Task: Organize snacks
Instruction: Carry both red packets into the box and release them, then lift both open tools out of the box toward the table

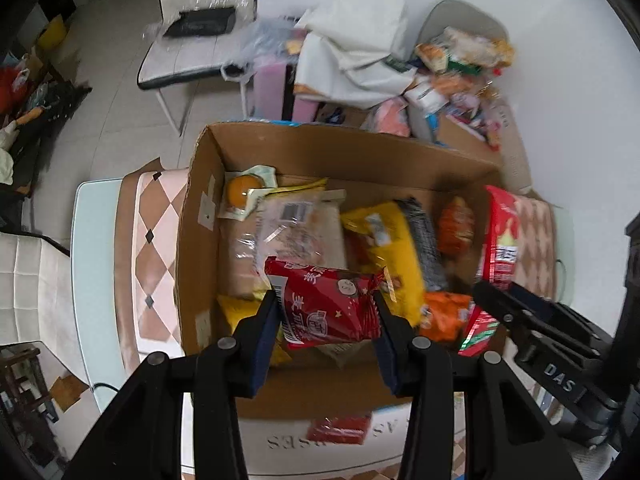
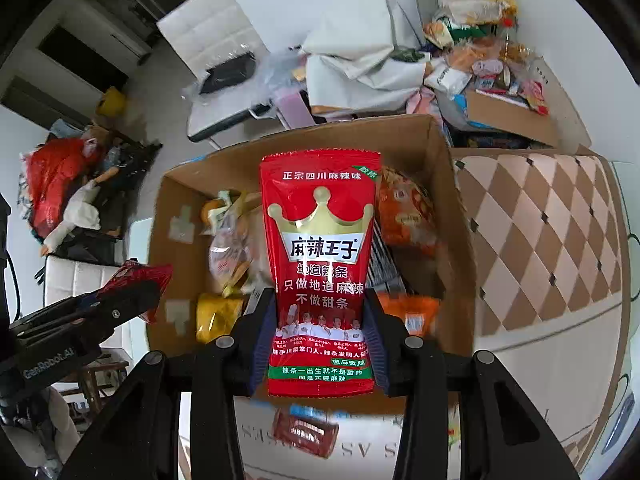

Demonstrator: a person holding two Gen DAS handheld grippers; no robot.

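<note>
— Both sets of jaws are clenched on snack packets. Left gripper (image 1: 326,308) pinches a small red packet (image 1: 326,304) between its blue pads, crosswise, just above the near end of the cardboard box (image 1: 192,200).

— And the right?

— Right gripper (image 2: 320,320) grips a tall red spicy-strip pouch (image 2: 320,240) with a gold crown printed on it. The pouch stands upright between the fingers, its top edge reaching over the middle of the box (image 2: 452,200). From the left wrist view the same pouch (image 1: 500,248) shows at the right side of the box, with the right gripper (image 1: 496,300) below it.

— What is in the box already?

— A yellow bag (image 1: 384,248) in the middle, a clear-wrapped pale packet (image 1: 288,232) to its left, an orange round item in a green-white wrapper (image 1: 244,192) in the far left corner, an orange-red bag (image 1: 456,224) at the far right, and a small orange packet (image 1: 444,314) near the front right. A dark striped packet (image 1: 424,240) lies beside the yellow one.

— Where does the box sit?

— On a table with a brown and pink diamond-patterned cloth (image 2: 540,232). Behind it, another open carton (image 2: 508,120) and a heap of mixed snacks (image 2: 472,20) stand against the white wall. A white chair (image 1: 200,20) with a black item on its seat stands further back on the tiled floor.

— Can the left gripper be seen from the right camera?

— Yes, at the left edge (image 2: 132,292), with its red packet (image 2: 140,276) between the fingers.
</note>
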